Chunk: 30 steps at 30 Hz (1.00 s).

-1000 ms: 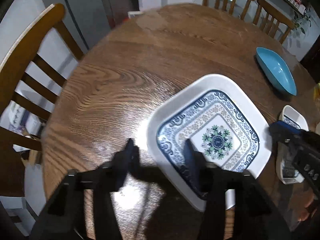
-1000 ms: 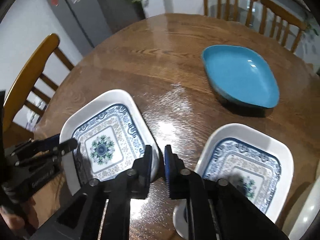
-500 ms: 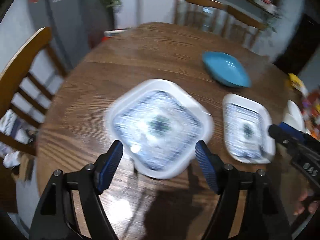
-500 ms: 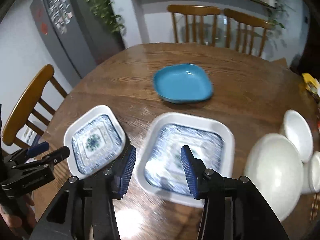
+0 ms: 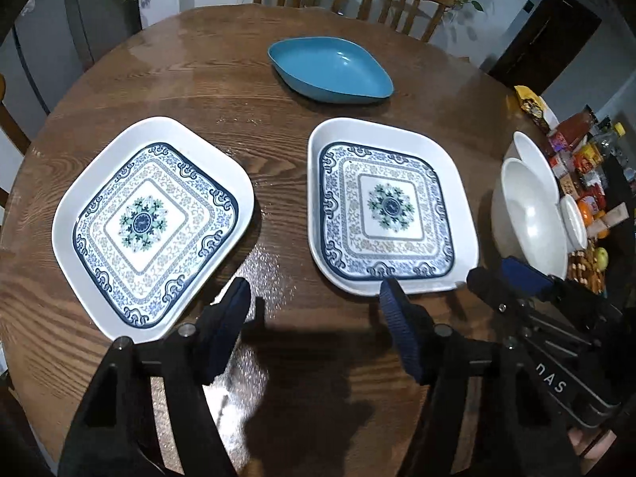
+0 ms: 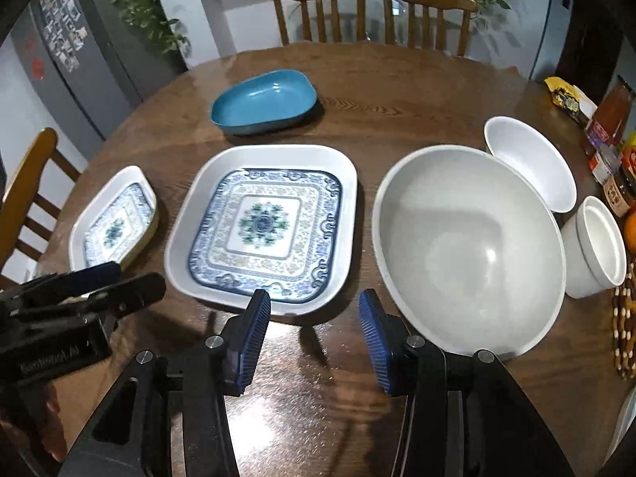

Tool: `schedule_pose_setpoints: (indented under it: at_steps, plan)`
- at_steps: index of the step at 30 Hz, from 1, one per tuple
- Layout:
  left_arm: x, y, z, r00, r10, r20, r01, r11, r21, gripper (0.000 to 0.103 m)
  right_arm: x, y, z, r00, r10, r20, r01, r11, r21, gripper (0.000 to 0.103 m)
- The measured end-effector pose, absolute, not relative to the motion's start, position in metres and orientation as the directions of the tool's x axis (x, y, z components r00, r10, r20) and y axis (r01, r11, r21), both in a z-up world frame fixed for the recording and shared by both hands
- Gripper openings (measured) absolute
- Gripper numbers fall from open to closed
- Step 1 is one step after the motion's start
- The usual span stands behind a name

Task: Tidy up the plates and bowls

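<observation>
Two square white plates with blue patterns lie on the round wooden table (image 5: 222, 79): the left plate (image 5: 151, 224) (image 6: 113, 218) and the right plate (image 5: 389, 206) (image 6: 264, 224). A blue dish (image 5: 330, 69) (image 6: 264, 101) sits behind them. A large white bowl (image 6: 469, 250) (image 5: 528, 214), a medium white bowl (image 6: 528, 161) and a small white bowl (image 6: 596, 240) stand at the right. My left gripper (image 5: 314, 298) is open and empty above the table, in front of the gap between the plates. My right gripper (image 6: 314, 306) is open and empty, just in front of the right plate.
Packets, jars and fruit (image 5: 576, 167) crowd the table's right edge. Wooden chairs (image 6: 369, 12) stand behind the table and another chair (image 6: 28, 190) at the left. A grey fridge (image 6: 67, 51) and a plant stand at the back left.
Both grippers have opened and drawn back from the plates. The left one let go of the left plate. The views swung right, bringing the white bowls into sight.
</observation>
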<state>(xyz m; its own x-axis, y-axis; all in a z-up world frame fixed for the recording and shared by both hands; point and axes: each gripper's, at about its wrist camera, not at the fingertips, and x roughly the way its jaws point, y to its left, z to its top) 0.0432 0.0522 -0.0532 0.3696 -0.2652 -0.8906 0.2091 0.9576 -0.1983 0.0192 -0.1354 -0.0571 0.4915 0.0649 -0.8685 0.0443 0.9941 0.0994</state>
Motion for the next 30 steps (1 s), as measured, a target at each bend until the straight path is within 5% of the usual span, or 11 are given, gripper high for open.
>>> schedule_pose_setpoints:
  at_steps: [10,13,15,30]
  plan:
    - [0.005,0.051,-0.031,0.514,-0.099,-0.852,0.093,0.994,-0.059,0.068,0.015,-0.143,-0.067,0.509,0.109,-0.854,0.031,0.989,0.145,0.047]
    - [-0.016,0.053,-0.02,0.499,-0.137,-0.855,0.042,0.99,-0.134,0.07,0.012,-0.145,-0.063,0.519,0.108,-0.848,0.017,0.99,0.137,0.047]
    - [-0.022,0.041,-0.014,0.518,-0.155,-0.841,0.04,0.987,-0.157,0.08,0.013,-0.148,-0.06,0.519,0.135,-0.844,-0.002,0.988,0.157,0.047]
    - [0.077,0.021,-0.05,0.415,-0.051,-0.908,0.07,0.997,-0.024,0.078,0.029,-0.15,-0.069,0.496,0.136,-0.858,0.028,0.985,0.172,0.047]
